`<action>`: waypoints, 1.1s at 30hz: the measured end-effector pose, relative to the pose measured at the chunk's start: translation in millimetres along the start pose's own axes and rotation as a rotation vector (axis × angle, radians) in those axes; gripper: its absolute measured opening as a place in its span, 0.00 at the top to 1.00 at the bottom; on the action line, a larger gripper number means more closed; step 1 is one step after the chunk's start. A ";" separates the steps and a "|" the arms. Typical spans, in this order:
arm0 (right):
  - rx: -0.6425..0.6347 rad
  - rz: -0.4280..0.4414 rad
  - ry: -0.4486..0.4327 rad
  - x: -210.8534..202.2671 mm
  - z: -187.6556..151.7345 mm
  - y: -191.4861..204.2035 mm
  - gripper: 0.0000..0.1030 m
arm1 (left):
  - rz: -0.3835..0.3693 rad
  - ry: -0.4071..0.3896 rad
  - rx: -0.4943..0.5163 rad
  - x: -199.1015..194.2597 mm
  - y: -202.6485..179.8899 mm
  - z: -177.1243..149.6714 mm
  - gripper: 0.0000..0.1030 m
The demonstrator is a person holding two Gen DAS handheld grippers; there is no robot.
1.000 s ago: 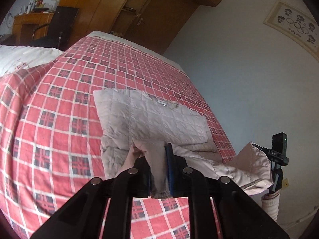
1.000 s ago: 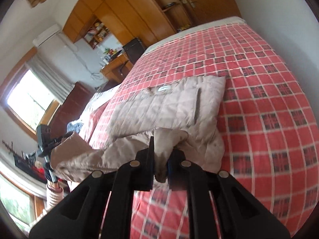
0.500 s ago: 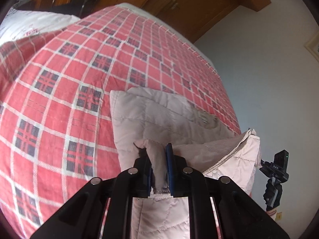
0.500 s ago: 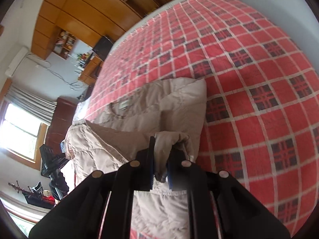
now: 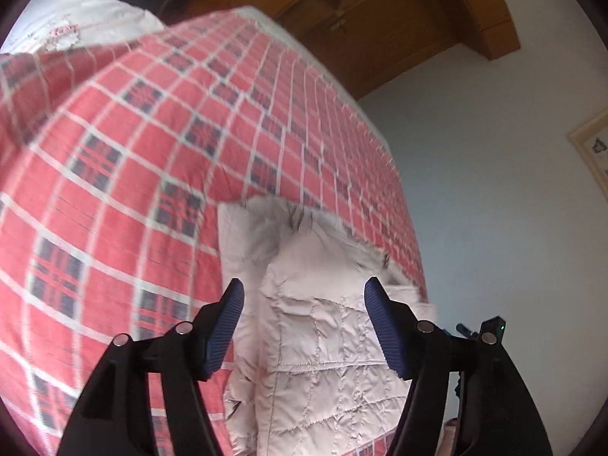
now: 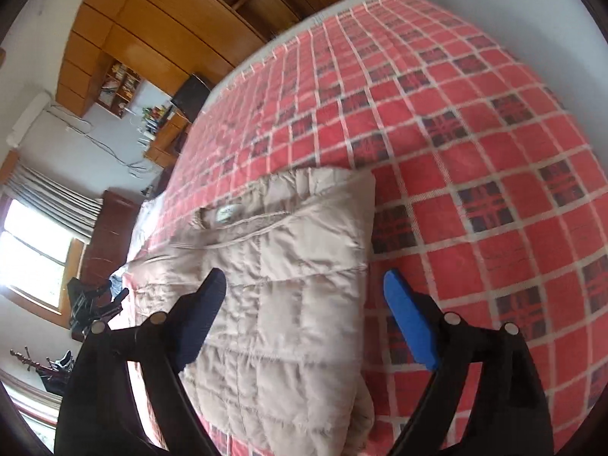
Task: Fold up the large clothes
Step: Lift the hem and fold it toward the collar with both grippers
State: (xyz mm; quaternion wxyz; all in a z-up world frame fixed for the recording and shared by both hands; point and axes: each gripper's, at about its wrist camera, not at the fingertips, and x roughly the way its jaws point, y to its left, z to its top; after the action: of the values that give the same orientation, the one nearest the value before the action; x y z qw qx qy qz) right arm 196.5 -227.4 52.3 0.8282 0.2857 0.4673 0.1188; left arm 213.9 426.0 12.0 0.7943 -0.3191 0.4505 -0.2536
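Red plaid bedding covers the bed (image 6: 475,121), with wooden wardrobes at its far end and a window off to the left in the right wrist view. Both tools hang just above the cloth with nothing between their pads: the left hand-held gripper (image 5: 304,300) has its jaws spread wide, and so does the right hand-held gripper (image 6: 304,285). Under them lies the quilted beige jacket (image 6: 288,266), doubled over on the near part of the bed, its hem half laid towards the collar label. Open jaws above a flat fold suggest the garment is being left to settle. No containers are in view; only a dark tripod (image 6: 81,296) stands near the window.
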 end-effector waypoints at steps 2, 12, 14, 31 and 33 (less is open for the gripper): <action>-0.025 -0.011 -0.003 -7.1 -5.9 2.1 0.17 | 0.034 -0.020 0.026 -14.8 0.9 -4.2 0.35; -0.064 -0.121 0.094 48.5 -23.8 12.6 0.32 | 0.188 0.101 0.141 34.0 0.5 -46.7 0.30; -0.091 -0.172 0.093 54.9 -25.2 19.3 0.50 | 0.250 0.097 0.154 48.2 -4.0 -48.0 0.33; -0.201 -0.064 -0.117 -13.1 1.1 77.6 0.92 | 0.194 -0.161 0.353 8.7 -99.7 -50.2 0.95; -0.192 -0.083 -0.140 -10.8 17.0 77.6 0.92 | 0.201 -0.196 0.346 7.6 -100.8 -35.3 0.95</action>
State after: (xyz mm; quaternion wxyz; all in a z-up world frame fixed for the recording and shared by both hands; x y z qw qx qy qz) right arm 210.6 -175.8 112.0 0.8865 0.1932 0.4062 0.1082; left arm 174.9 343.6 68.1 0.8983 -0.1549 0.3507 -0.2146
